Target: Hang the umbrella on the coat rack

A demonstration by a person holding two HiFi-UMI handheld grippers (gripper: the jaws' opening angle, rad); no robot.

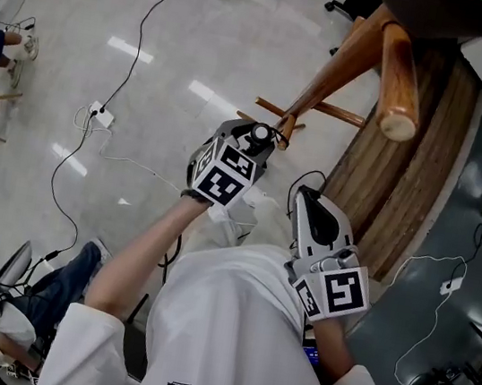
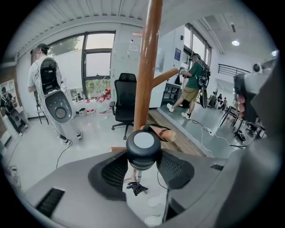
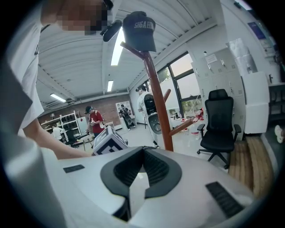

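My left gripper (image 1: 250, 143) is shut on the umbrella's round black handle (image 2: 143, 148), whose grey-topped cap (image 1: 259, 133) also shows in the head view. Below the jaws the thin shaft (image 2: 135, 181) hangs toward the floor. The rest of the umbrella is hidden. A thin black loop (image 2: 155, 130) from the handle lies over a short peg (image 2: 165, 134) of the wooden coat rack (image 2: 149, 67), just behind the handle. The rack's pole (image 1: 343, 63) leans up past the left gripper. A dark cap (image 3: 139, 26) tops the rack's pole (image 3: 158, 102). My right gripper (image 1: 308, 198) is shut and empty, right of the left one.
A black office chair (image 2: 125, 100) stands behind the rack. Cables (image 1: 139, 35) and a power strip (image 1: 101, 113) lie on the grey floor. A striped wooden platform (image 1: 405, 186) runs to the right. People stand at the left (image 2: 44, 89) and right (image 2: 193, 82).
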